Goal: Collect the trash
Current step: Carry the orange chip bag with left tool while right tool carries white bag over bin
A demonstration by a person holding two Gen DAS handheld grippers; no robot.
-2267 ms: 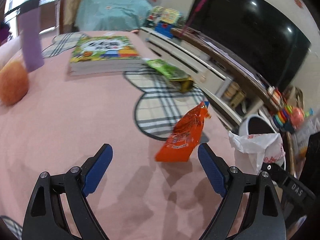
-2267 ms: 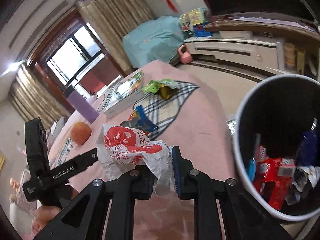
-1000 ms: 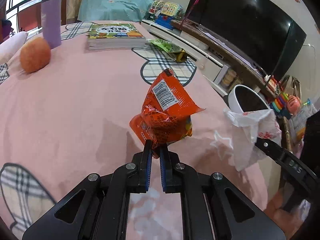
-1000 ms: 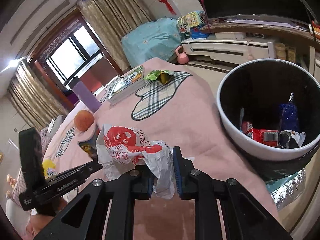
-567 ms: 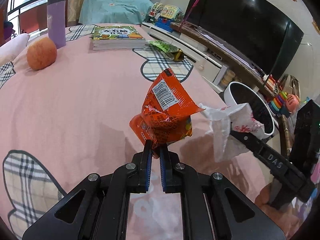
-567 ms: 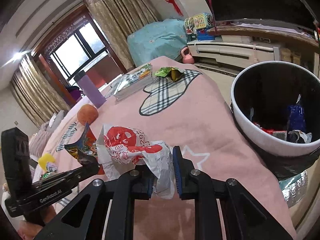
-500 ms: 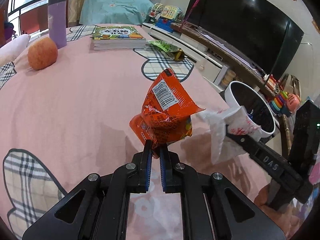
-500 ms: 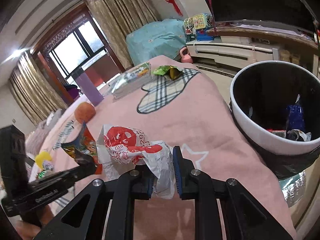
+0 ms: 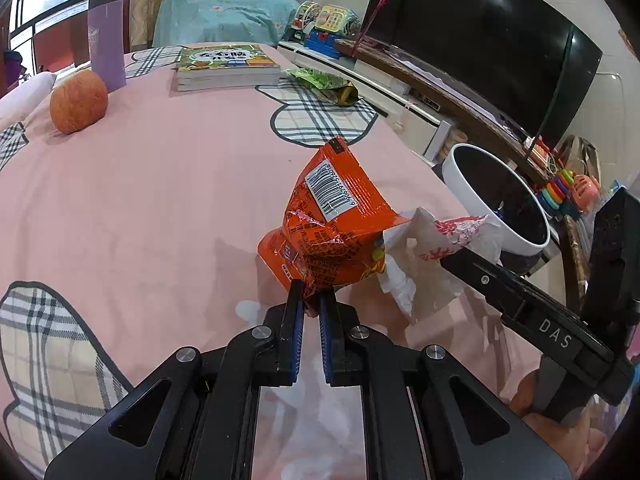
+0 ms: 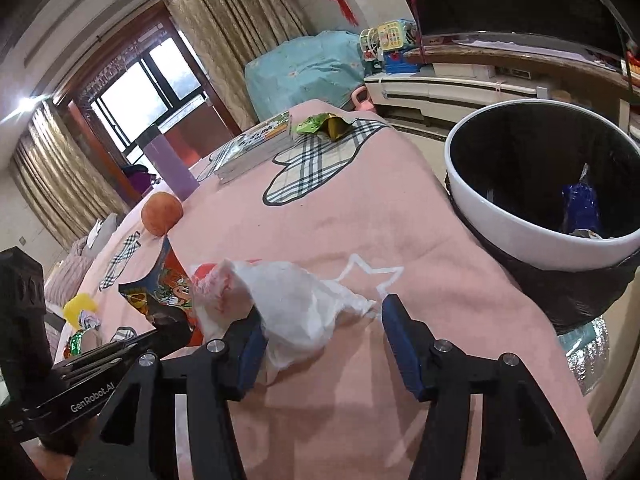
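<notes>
The orange snack wrapper (image 9: 332, 224) is pinched by its lower corner in the closed left gripper (image 9: 311, 312), kept clear of the pink blanket (image 9: 160, 200), probably for carrying to the white bin (image 10: 536, 184) at far right. The right gripper (image 10: 320, 340) has just been opening; the white plastic bag (image 10: 288, 300) lies loosely between its parted jaws, draped on the left finger, near the bin but not over it.

The orange snack bag (image 9: 332, 224) hides the near edge of the white plastic bag (image 9: 424, 248). The bin (image 10: 532, 236) runs off the right edge of the right wrist view; its rim covers most of the rubbish inside. Print on the book (image 9: 226, 60) is too small to read.
</notes>
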